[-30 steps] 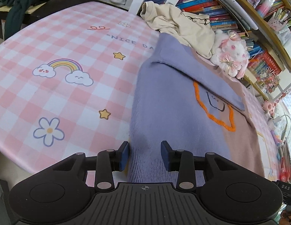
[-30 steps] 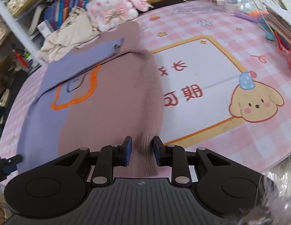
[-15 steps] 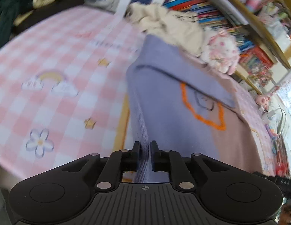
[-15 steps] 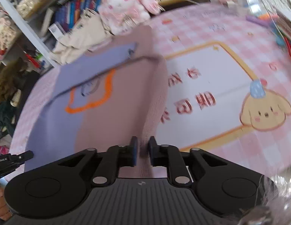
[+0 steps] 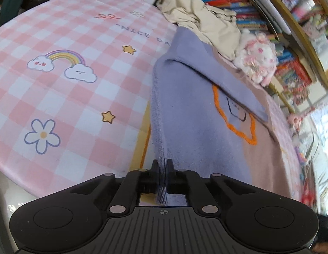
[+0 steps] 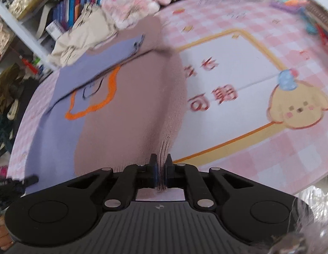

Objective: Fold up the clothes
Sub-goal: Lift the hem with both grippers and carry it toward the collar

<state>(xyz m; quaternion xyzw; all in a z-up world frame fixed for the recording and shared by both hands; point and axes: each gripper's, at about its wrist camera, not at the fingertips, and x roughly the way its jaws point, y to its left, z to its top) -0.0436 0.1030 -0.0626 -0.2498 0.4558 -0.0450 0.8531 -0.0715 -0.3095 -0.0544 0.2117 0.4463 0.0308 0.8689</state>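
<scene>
A knit sweater, lilac on one half [image 5: 191, 110] and dusty pink on the other [image 6: 130, 105], with an orange outline on its front, lies on the pink checked table mat [image 5: 68, 97]. Its sleeves are folded across the chest. My left gripper [image 5: 163, 165] is shut on the lilac hem corner, which is lifted off the mat. My right gripper [image 6: 160, 161] is shut on the pink hem corner [image 6: 164, 148], also lifted. The left gripper's tip shows at the left edge of the right wrist view [image 6: 26, 180].
A crumpled cream garment [image 5: 202, 19] and a pink-white plush rabbit [image 5: 257, 61] lie beyond the sweater's collar, against bookshelves [image 5: 248, 6]. Stationery clutter [image 6: 312, 10] lies at the mat's far right. The mat's near edge [image 5: 47, 190] runs just in front of both grippers.
Both grippers closed on the hem corners a second ago to half a second ago, and have since lifted them up off the mat.
</scene>
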